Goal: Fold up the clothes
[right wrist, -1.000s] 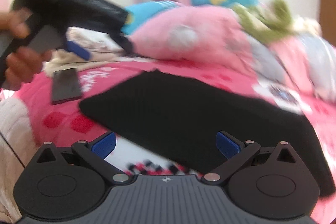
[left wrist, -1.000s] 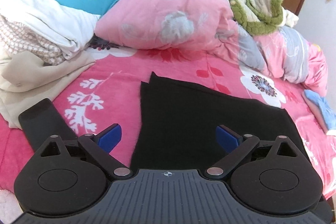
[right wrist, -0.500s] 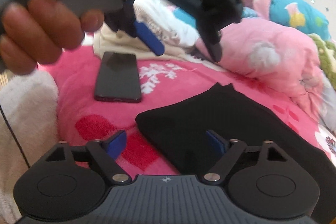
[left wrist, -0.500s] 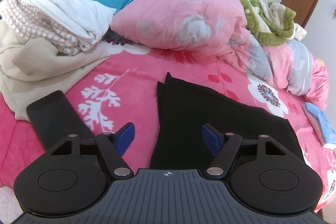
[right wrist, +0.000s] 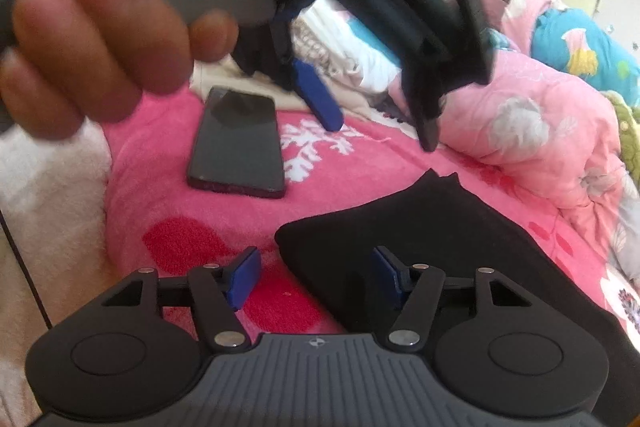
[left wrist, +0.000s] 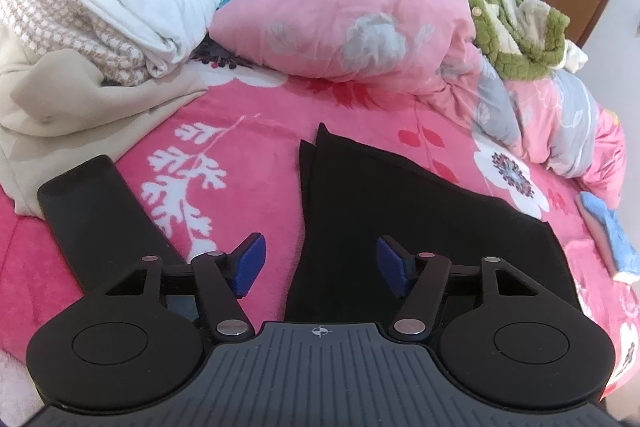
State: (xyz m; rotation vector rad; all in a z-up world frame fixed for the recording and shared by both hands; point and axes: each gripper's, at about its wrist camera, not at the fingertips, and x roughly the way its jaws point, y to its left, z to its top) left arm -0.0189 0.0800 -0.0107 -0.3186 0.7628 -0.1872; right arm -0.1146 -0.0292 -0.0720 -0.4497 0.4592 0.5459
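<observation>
On the pink bed, both claws over a folded black garment (left wrist: 400, 219)

Left claw (left wrist: 318, 265) unclenched, straddling its near-left edge; right claw (right wrist: 312, 277) closing, corner between pads, unpinched; cloth's long axis runs away rightward; phone (left wrist: 96, 211) left.

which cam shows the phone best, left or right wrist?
Right wrist: the phone lies whole and unobstructed on the pink blanket, screen up. In the left wrist view its near end is hidden behind the left gripper, and it is stretched at the fisheye edge.
</observation>
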